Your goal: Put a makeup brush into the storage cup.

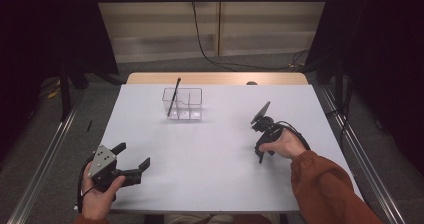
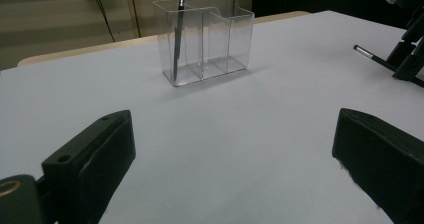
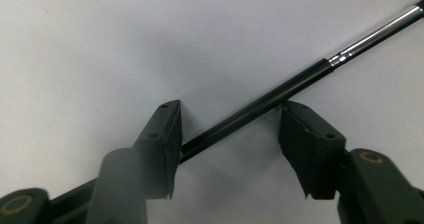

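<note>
A white table (image 1: 210,159) seen from above, with a person's two hands entering from the six o'clock edge, each holding a black two-jaw gripper. Toward twelve o'clock, near the far edge, stands a clear plastic organizer (image 1: 183,104) with several compartments; one slim dark pen (image 1: 173,97) leans upright in its leftmost compartment.

At about four o'clock from the table's middle, the right gripper (image 1: 261,145) points down at the surface. Its own camera shows a second pen (image 3: 280,96) – black barrel with a silver section toward one end – lying flat on the table and running slantwise between the two jaws. The jaws stand partly spread on either side of the barrel; they bracket it, and no firm pinch shows yet.

At eight o'clock the left gripper (image 1: 131,165) rests low near the table's near edge, its jaws spread wide with nothing between them, aimed toward the organizer.

The step in hand appears to be picking up the lying pen. To do it well, the jaws should likely be squared to the barrel before closing – the pen crosses them at a slant and could pivot or roll out. Closing gently on the black barrel rather than the slick silver part, low against the table, would probably give the surest hold before lifting
</note>
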Motion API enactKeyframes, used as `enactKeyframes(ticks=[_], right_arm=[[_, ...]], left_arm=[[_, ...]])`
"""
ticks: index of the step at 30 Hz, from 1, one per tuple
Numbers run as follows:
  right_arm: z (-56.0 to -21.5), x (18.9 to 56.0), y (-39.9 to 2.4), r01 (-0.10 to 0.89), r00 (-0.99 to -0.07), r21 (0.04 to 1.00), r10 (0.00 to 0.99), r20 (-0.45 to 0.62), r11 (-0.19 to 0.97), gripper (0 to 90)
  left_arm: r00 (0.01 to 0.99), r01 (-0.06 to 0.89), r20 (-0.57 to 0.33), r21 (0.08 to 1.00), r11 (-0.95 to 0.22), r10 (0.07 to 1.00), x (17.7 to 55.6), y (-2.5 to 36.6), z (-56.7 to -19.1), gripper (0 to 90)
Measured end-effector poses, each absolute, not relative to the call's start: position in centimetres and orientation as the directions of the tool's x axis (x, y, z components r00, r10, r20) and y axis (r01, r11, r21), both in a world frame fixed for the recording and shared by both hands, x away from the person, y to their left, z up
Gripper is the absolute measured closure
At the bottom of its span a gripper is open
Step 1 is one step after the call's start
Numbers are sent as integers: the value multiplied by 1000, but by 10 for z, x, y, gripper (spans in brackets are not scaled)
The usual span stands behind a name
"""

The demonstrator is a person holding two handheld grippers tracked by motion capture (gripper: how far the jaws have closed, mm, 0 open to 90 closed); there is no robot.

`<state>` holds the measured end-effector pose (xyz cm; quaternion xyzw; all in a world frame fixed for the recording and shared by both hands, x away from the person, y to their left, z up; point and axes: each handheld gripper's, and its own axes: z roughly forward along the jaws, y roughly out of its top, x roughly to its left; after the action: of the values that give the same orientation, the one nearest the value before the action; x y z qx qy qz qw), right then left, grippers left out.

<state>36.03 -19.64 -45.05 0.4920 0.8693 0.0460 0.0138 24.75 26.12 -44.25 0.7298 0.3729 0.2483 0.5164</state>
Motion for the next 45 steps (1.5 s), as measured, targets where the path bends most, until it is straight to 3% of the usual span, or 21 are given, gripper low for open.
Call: enactKeyframes(ticks=[6, 18, 33, 45], right_arm=[[-449, 360, -201, 853, -518, 94, 855, 29, 514, 653], [-448, 362, -206, 855, -516, 85, 856, 36, 512, 843], [-448, 356, -208, 853, -513, 129, 858, 28, 506, 848], [-435, 349, -225, 850, -498, 241, 864, 76, 469, 848]], left_arm=[[595, 289, -20, 938, -191, 804, 248, 262, -442, 36], [600, 286, -18, 939, -193, 800, 248, 262, -442, 36], [595, 295, -30, 938, -184, 803, 248, 262, -443, 36], [597, 298, -21, 934, -197, 802, 248, 262, -443, 36]])
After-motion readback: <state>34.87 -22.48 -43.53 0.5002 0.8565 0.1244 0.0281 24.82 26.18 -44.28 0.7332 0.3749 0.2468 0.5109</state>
